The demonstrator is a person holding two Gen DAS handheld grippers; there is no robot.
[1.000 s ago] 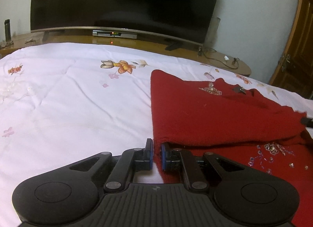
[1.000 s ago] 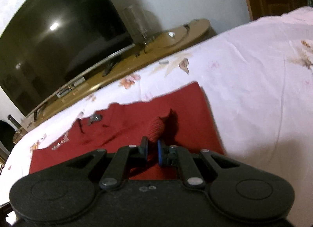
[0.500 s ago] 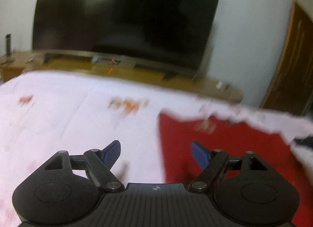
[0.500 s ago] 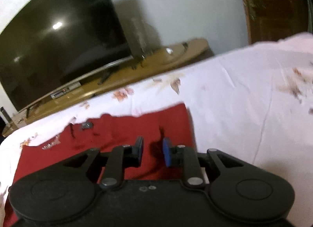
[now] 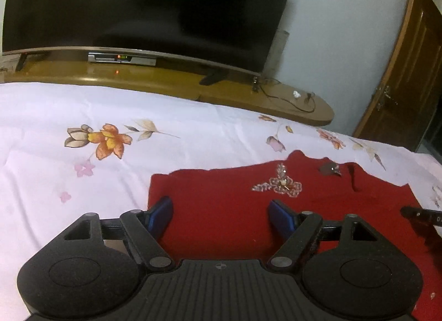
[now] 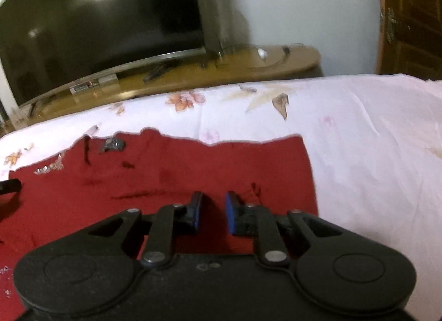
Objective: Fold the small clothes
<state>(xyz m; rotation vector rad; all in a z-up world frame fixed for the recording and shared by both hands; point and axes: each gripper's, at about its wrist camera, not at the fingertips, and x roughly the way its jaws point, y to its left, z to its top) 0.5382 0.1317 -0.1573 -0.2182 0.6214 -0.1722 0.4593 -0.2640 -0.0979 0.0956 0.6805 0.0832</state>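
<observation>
Here a red garment (image 5: 221, 205) with beaded trim lies spread flat on the bed's white flowered sheet (image 5: 83, 105), its far edge toward the television (image 5: 143, 3) on the long wooden stand (image 5: 176, 83). The left gripper (image 5: 221, 211) hangs over the garment's left part with its jaws wide apart and nothing between them. The right gripper (image 6: 212, 210) sits above the garment's right part near its edge, jaws a narrow gap apart and closing, with no cloth caught between them.
</observation>
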